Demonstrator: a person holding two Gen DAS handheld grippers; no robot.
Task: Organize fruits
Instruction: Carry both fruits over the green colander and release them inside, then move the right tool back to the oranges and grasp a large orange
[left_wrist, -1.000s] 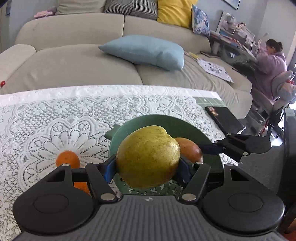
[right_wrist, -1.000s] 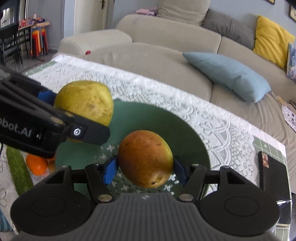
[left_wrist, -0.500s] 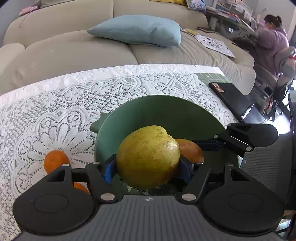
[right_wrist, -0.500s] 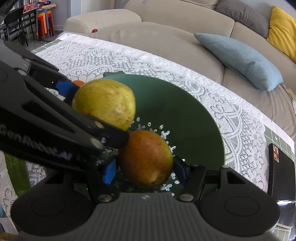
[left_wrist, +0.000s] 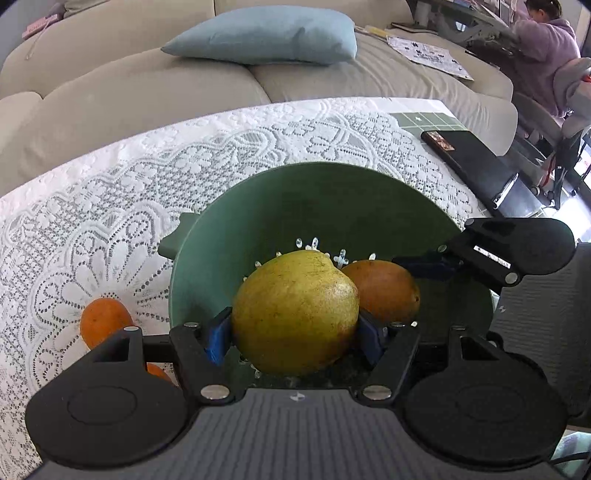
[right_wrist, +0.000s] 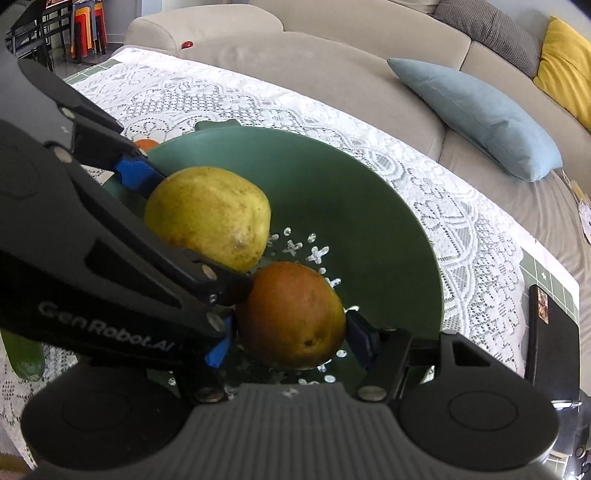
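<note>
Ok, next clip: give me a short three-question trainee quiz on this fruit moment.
1. True or false: the left gripper holds the yellow-green fruit.
2. What does the right gripper hold? A) an orange B) the reddish-brown fruit C) nothing
3. Fill in: both held fruits are over the green ____.

Key: 1 true; 2 B; 3 bowl. Two oranges lie on the lace tablecloth, outside the bowl.

My yellow-green pear (left_wrist: 295, 314) and reddish-brown pear (right_wrist: 291, 314) sit side by side inside the green bowl (left_wrist: 332, 195). Two oranges (left_wrist: 103, 321) lie on the lace beside it.
</note>
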